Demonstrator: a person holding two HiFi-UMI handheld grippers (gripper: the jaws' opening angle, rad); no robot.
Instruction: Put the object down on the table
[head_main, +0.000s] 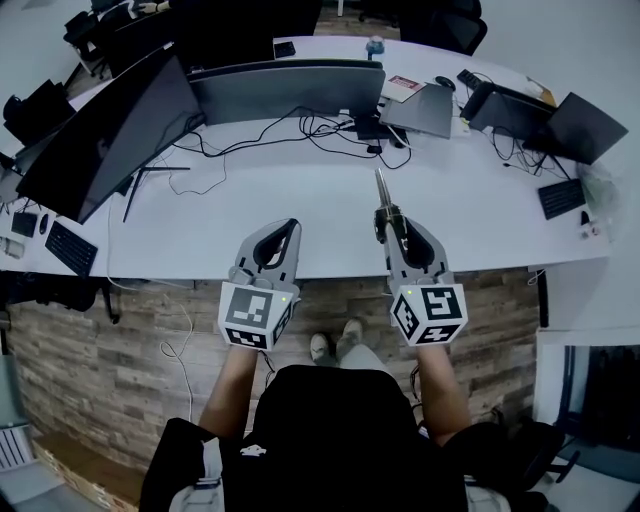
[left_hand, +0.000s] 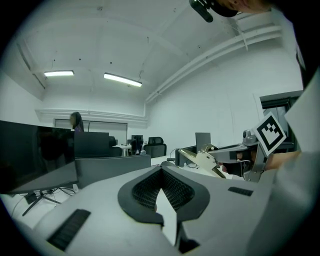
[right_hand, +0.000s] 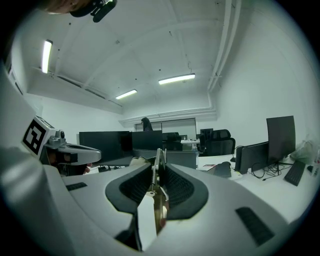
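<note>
Carrying, not yet set down

Right gripper (head_main: 392, 218) is clamped on a slim metal tool (head_main: 381, 189), which juts forward over the near edge of the white table (head_main: 300, 205), apparently still clear of it. Left gripper (head_main: 284, 230) is closed and empty. Lowering and letting go remain.

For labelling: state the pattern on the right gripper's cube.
Black-and-white square markers; the cube shows best in head view.
</note>
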